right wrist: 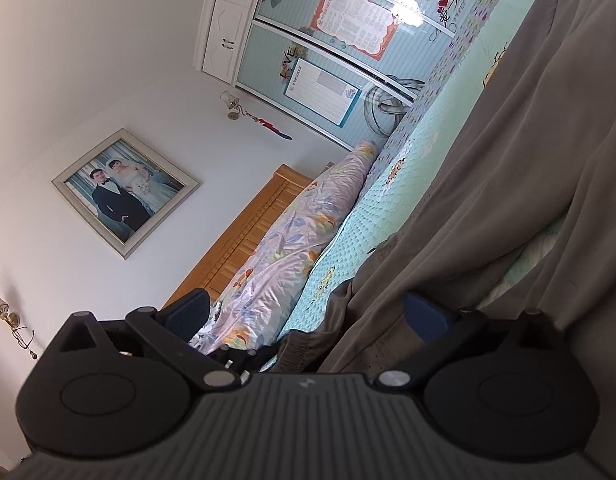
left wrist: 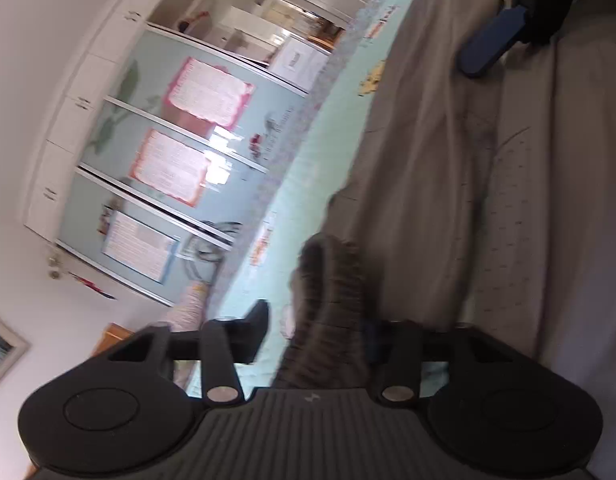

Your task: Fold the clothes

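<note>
**Two grippers on one garment, lifted along its length**

Both grippers appear to hold the same grey-brown trousers [left wrist: 447,160], which lie stretched over the mint-green bed cover [left wrist: 331,128]. In the left wrist view, the left gripper [left wrist: 327,340] has a dark ribbed end of the cloth, probably a cuff or waistband, bunched between its fingers [left wrist: 256,326], and the fingers look closed on it, although the picture is blurred. From there the garment runs straight away from the camera, so its long axis follows the fingers' direction. At the far end of this view a blue finger of the right gripper [left wrist: 493,42] rests on the cloth.

In the right wrist view, the right gripper [right wrist: 308,320] stands wide, with one blue pad [right wrist: 425,316] against the fabric [right wrist: 507,160] and the other finger [right wrist: 188,312] well apart on the other side; whether it really pinches the cloth I cannot tell. A rolled floral quilt [right wrist: 292,232] lies beside the wooden headboard [right wrist: 248,236].

I judge that the coming move brings one end toward the other along this axis, and the left gripper has the surer hold.
</note>
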Demonstrator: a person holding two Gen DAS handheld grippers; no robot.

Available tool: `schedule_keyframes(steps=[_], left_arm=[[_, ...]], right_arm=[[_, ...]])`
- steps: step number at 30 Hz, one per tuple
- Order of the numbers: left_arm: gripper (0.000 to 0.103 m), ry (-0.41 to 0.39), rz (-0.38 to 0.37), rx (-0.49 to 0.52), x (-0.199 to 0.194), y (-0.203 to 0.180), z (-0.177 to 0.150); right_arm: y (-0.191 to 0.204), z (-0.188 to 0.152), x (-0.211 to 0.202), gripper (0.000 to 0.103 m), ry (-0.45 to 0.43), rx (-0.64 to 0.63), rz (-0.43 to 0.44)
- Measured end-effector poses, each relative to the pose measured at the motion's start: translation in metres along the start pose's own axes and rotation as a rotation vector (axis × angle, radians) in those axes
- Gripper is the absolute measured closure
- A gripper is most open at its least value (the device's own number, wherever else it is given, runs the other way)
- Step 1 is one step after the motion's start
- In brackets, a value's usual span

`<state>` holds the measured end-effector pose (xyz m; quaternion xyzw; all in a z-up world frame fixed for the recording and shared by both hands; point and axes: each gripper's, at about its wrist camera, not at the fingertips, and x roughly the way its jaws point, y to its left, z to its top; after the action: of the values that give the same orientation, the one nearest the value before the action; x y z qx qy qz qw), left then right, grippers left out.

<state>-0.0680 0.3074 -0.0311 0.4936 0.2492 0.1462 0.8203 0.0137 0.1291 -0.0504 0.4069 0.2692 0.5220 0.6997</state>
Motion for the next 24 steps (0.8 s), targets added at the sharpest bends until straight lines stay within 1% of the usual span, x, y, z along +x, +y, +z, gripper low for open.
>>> schedule_keyframes(steps=[2,4,5,7,8,9,10,11,13,14,15,17,18,19,20,22,24], left_arm=[[0.026,-0.021,0.054,0.016,0.001,0.0,0.003],[0.025,-0.006,0.017,-0.004,0.001,0.006,0.008],[0.029,0.006,-0.022,-0.03,0.002,0.011,0.01],[0.047,0.028,-0.116,-0.094,0.003,0.023,0.009],[0.078,0.043,-0.178,-0.141,0.003,0.031,0.008],[0.092,0.057,-0.24,-0.187,0.004,0.039,0.006],[0.092,0.061,-0.273,-0.226,0.003,0.046,0.004],[0.093,0.059,-0.284,-0.26,0.003,0.054,0.001],[0.093,0.068,-0.278,-0.338,0.008,0.077,-0.003],[0.093,0.075,-0.264,-0.371,0.015,0.093,-0.006],[0.093,0.081,-0.215,-0.406,0.024,0.112,-0.011],[0.093,0.111,-0.083,-0.475,0.056,0.156,-0.025],[0.093,0.154,-0.036,-0.529,0.078,0.178,-0.037],[0.093,0.193,-0.006,-0.573,0.095,0.195,-0.052],[0.093,0.246,0.013,-0.593,0.112,0.206,-0.067],[0.093,0.35,0.023,-0.602,0.145,0.208,-0.088],[0.093,0.43,-0.051,-0.613,0.164,0.199,-0.11]], right_arm=[[0.0,0.0,0.0,0.0,0.0,0.002,0.002],[0.0,0.0,0.0,0.0,-0.001,0.002,0.002],[-0.003,-0.002,0.001,0.0,-0.002,0.002,0.003],[-0.003,-0.001,0.001,0.0,-0.001,0.002,0.003],[-0.002,-0.001,0.001,0.0,-0.002,0.002,0.002],[-0.002,-0.001,0.001,0.0,-0.002,0.002,0.003],[0.0,-0.001,0.001,0.0,-0.001,0.001,0.001],[0.0,-0.001,0.0,0.0,-0.001,0.001,0.002],[0.0,-0.001,0.0,0.0,-0.002,0.002,0.003],[0.0,0.0,0.0,0.0,-0.002,0.003,0.004],[0.0,0.0,0.0,0.0,-0.003,0.004,0.005],[0.0,0.0,0.0,0.0,-0.005,0.007,0.008],[-0.001,0.0,-0.001,0.0,-0.006,0.01,0.01],[-0.001,0.0,-0.001,0.0,-0.007,0.012,0.012],[-0.001,0.0,-0.001,0.0,-0.008,0.014,0.013],[-0.001,0.001,-0.001,0.0,-0.009,0.016,0.016],[-0.002,0.001,-0.001,0.0,-0.01,0.021,0.02]])
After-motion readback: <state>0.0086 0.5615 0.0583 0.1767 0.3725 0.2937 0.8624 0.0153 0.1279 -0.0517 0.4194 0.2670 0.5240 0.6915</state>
